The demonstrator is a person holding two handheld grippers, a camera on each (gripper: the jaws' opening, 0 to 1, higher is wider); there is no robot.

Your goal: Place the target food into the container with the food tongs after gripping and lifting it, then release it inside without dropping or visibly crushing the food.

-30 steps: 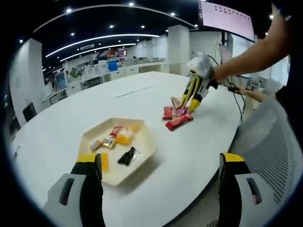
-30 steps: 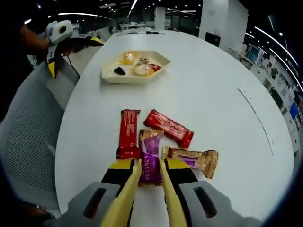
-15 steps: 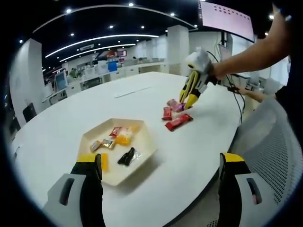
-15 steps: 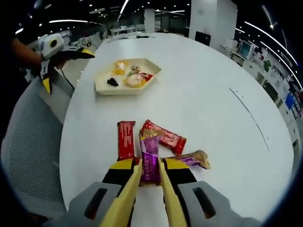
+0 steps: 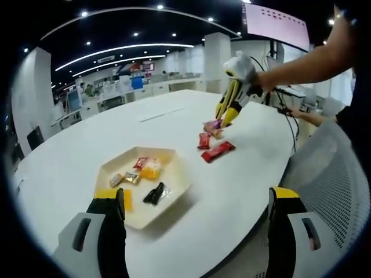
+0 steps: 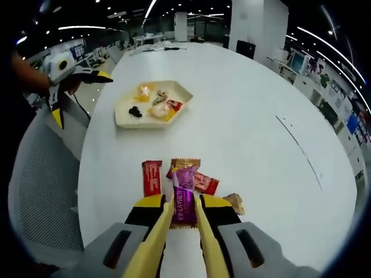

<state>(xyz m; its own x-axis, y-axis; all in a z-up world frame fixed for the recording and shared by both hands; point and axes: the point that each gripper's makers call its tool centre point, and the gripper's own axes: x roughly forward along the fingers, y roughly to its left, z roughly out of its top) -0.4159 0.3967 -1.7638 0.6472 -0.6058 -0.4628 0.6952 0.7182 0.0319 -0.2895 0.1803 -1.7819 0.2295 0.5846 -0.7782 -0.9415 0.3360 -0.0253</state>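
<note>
I have raised the purple bar (image 6: 184, 194), pinched in the right tool (image 6: 184, 215); next, carry toward the tray (image 6: 124, 119) at 11 o'clock.

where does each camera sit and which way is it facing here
Left gripper view: rides the left gripper, its open fingers low in frame, facing across the white table to the tray, the bars and the right gripper on a person's arm.
Right gripper view: rides the right gripper, fingers shut on a purple bar above the red bars, facing the tray and the left gripper.
Shared: table, tray, bars, each other's gripper.
</note>
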